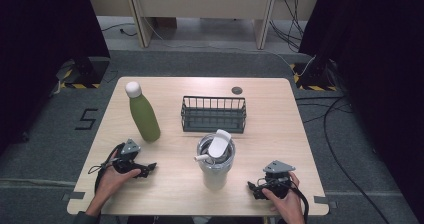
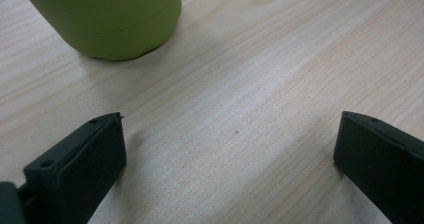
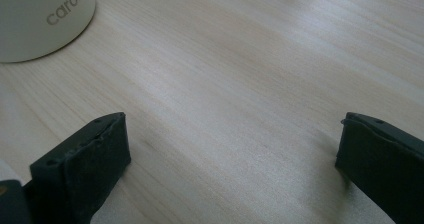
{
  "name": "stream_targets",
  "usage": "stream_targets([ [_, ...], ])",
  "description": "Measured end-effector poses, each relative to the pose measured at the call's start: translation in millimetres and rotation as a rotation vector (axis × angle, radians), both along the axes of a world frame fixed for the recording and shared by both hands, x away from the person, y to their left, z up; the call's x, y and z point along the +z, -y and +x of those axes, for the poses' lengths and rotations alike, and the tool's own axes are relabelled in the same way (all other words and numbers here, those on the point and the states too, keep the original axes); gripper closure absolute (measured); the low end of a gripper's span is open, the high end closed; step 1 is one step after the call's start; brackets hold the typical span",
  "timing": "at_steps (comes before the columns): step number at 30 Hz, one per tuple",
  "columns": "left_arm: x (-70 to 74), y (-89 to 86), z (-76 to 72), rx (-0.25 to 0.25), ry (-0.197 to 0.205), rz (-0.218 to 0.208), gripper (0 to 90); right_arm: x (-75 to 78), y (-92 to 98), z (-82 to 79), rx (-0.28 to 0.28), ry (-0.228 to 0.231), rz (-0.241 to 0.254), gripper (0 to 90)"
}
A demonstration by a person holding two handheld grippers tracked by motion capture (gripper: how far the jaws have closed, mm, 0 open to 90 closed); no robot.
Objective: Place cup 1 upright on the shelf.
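A light wooden table (image 1: 280, 129) carries three containers. A green bottle (image 1: 144, 116) with a white cap (image 1: 133, 88) stands upright at the left, its base showing at the top of the left gripper view. A black wire basket (image 1: 213, 114) sits near the middle toward the far edge, with nothing visible inside it. Just in front of the basket stands a pale tumbler (image 1: 215, 161) with a clear lid, a white flip piece raised on top and a white straw poking out to the left; what it holds cannot be made out. Its base, printed "carote", shows at the upper left of the right gripper view. A small dark round disc (image 1: 237, 89) lies on the table beyond the basket.

The left gripper (image 1: 150, 167) rests low on the table in front of the bottle, pointing right toward the tumbler. Its jaws are spread wide, with bare wood between them, holding nothing. The left hand (image 1: 111, 180) wraps the handle from behind, the forearm coming in from the near edge.

The right gripper (image 1: 252, 188) lies near the table's front right corner, pointing left toward the tumbler and clear of it. Its jaws are also spread wide over bare tabletop, gripping nothing. The right hand (image 1: 286, 201) holds it from the near side.
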State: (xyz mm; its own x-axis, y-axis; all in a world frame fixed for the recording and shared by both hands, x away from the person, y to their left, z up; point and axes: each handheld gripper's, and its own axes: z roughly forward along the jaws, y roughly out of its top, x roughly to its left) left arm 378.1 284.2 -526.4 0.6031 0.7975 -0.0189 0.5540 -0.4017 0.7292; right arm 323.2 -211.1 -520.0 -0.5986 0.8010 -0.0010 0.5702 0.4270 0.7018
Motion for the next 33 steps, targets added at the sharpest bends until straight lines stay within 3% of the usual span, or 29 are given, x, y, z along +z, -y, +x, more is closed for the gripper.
stream_targets([
  [4,0.0,0.0,0.0,0.0,0.0,0.0,0.0,0.3,0.7,-0.5,-0.002,0.01,0.003,5.5],
  [6,0.0,0.0,0.0,0.0,0.0,0.0,0.0,1.8,1.9,-2.1,-0.005,0.029,0.024,18.2],
  [8,0.0,0.0,0.0,0.0,0.0,0.0,0.0,2.6,2.5,-2.2,-0.008,0.028,0.037,14.4],
  [13,0.0,0.0,0.0,0.0,0.0,0.0,0.0,5.9,2.9,-5.3,-0.008,0.058,0.05,15.5],
  [16,0.0,0.0,0.0,0.0,0.0,0.0,0.0,12.1,3.2,-10.2,0.012,0.107,0.079,15.4],
  [33,0.0,0.0,0.0,0.0,0.0,0.0,0.0,36.8,-19.2,-32.1,0.111,0.228,0.142,17.0],
])
